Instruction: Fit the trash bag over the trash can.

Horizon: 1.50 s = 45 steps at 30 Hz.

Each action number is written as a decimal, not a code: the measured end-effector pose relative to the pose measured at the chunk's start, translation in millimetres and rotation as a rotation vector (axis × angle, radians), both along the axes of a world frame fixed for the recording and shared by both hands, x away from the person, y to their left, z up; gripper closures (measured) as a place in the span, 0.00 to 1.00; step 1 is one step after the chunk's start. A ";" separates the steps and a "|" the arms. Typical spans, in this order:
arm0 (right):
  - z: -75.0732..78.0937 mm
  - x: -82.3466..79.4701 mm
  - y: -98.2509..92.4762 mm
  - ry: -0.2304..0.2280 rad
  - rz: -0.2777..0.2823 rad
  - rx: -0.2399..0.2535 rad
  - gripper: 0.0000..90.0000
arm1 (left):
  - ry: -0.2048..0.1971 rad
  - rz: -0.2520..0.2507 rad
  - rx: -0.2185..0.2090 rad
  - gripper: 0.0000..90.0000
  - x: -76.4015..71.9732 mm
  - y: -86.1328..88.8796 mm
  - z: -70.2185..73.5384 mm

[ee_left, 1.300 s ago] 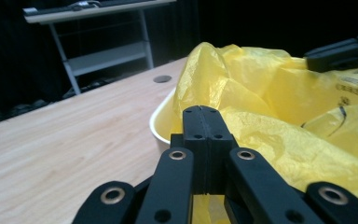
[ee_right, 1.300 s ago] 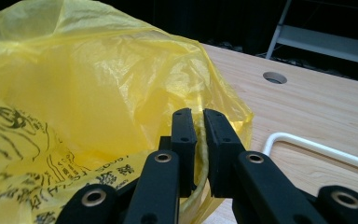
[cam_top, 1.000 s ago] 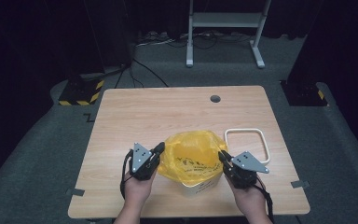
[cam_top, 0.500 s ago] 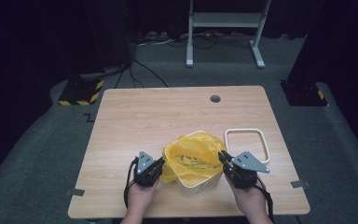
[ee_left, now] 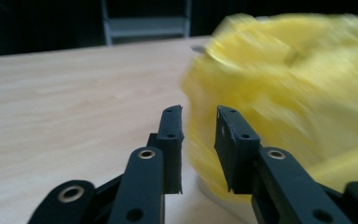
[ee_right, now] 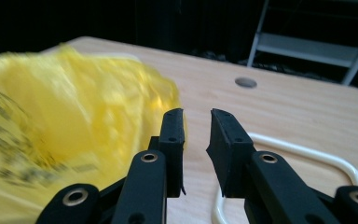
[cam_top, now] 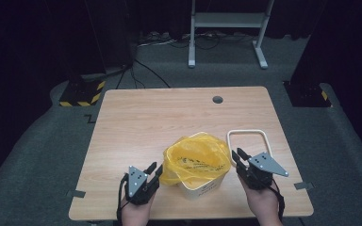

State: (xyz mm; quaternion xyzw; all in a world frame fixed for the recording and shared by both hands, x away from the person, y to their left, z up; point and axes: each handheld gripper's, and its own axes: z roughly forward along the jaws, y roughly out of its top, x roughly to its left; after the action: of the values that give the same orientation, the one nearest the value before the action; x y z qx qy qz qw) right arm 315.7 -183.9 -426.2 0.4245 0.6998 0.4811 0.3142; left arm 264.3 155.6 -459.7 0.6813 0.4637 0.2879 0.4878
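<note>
Inside, yellow bag (cam_top: pixel 195 157) lines white bin (cam_top: pixel 202 186).

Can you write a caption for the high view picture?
Two open tongs flank a yellow bag lining a small white bin.

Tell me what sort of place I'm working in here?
Probably a recording studio or lab: a lone wooden table on grey carpet, black curtains around, cables and a metal stand behind it.

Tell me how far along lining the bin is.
Done: yellow bag sits inside the white bin, its edge draped over the rim. In hand: nothing; left gripper and right gripper have just opened, jaws empty. Left: seating the white frame, probably.
</note>
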 end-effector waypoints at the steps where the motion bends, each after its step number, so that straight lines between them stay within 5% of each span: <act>1: -4.4 1.5 -0.2 0.011 -0.004 -0.010 0.83 | 0.018 -0.017 0.000 0.81 -1.2 -2.9 -1.7; 6: -23.1 3.5 3.0 0.055 0.005 -0.049 0.83 | 0.053 -0.052 0.014 0.80 0.2 -15.1 -9.0; 16: -26.9 -4.0 11.9 0.039 0.034 -0.072 0.83 | 0.066 -0.050 -0.024 0.80 16.2 -19.5 -14.2; 20: -27.5 -10.0 14.6 0.030 0.044 -0.083 0.84 | 0.063 -0.066 -0.011 0.82 40.3 -15.2 -13.0; 21: -28.7 -15.6 18.3 0.024 0.061 -0.090 0.83 | 0.064 -0.084 -0.022 0.81 55.2 -11.1 -12.9; 24: -28.7 -18.0 20.5 0.014 0.071 -0.102 0.80 | 0.058 -0.068 -0.043 0.75 67.3 -4.7 -11.9; 28: -26.4 -15.7 13.7 -0.011 0.034 -0.083 0.80 | 0.017 0.000 -0.090 0.72 53.1 1.3 -4.9; 33: -29.5 -2.5 9.6 0.001 0.007 -0.083 0.78 | -0.033 0.071 -0.085 0.67 22.9 5.4 -0.4; 37: -33.1 2.9 13.8 0.017 0.001 -0.091 0.77 | 0.001 0.040 -0.053 0.66 8.6 -1.3 -3.3; 45: -35.7 -3.8 19.7 0.016 0.023 -0.092 0.77 | 0.065 -0.015 -0.043 0.70 13.6 -16.2 -13.9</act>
State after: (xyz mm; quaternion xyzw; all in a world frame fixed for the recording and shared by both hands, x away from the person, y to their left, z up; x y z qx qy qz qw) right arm 311.9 -164.2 -461.9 0.4054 0.7286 0.4484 0.3221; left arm 277.9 139.4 -473.5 0.6833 0.4800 0.2519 0.4891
